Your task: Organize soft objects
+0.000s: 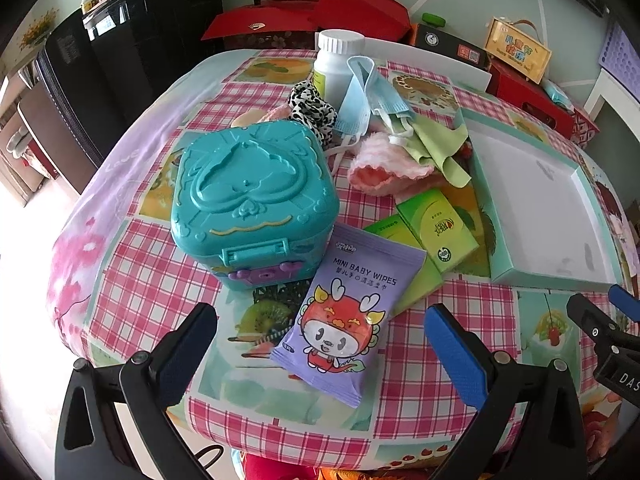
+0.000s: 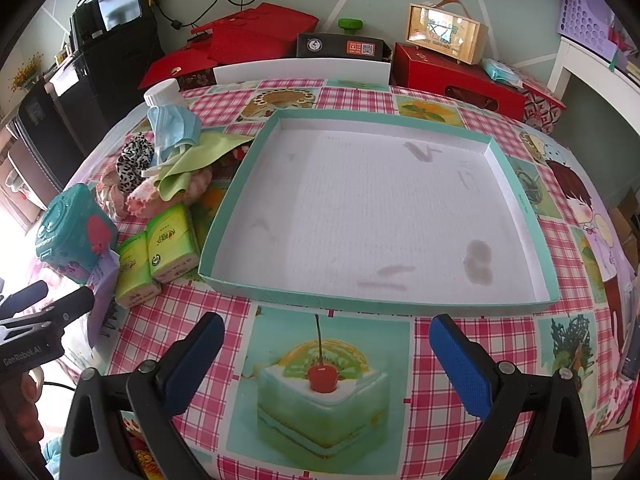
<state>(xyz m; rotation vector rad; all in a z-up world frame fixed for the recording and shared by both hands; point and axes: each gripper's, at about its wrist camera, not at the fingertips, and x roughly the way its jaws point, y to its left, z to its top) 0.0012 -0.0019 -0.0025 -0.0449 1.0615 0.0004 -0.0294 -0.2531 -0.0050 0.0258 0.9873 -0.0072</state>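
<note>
A purple baby wipes pack [image 1: 340, 320] lies just ahead of my open left gripper [image 1: 320, 344]. Two green tissue packs [image 1: 436, 228] lie beside it, also in the right wrist view [image 2: 160, 248]. Behind them sits a heap: a pink fuzzy cloth [image 1: 384, 168], a green cloth [image 1: 436, 140], blue face masks [image 1: 368, 92] and a black-and-white scrunchie [image 1: 312, 108]. A shallow teal tray [image 2: 536, 256] with a white bottom stands empty ahead of my open right gripper [image 2: 324, 356].
A teal plastic toy case [image 1: 248, 196] stands left of the wipes. A white pill bottle [image 1: 336, 64] stands behind the heap. Red boxes [image 2: 456, 76] and a black box [image 2: 340, 46] line the table's far edge. The table's near edge is close under both grippers.
</note>
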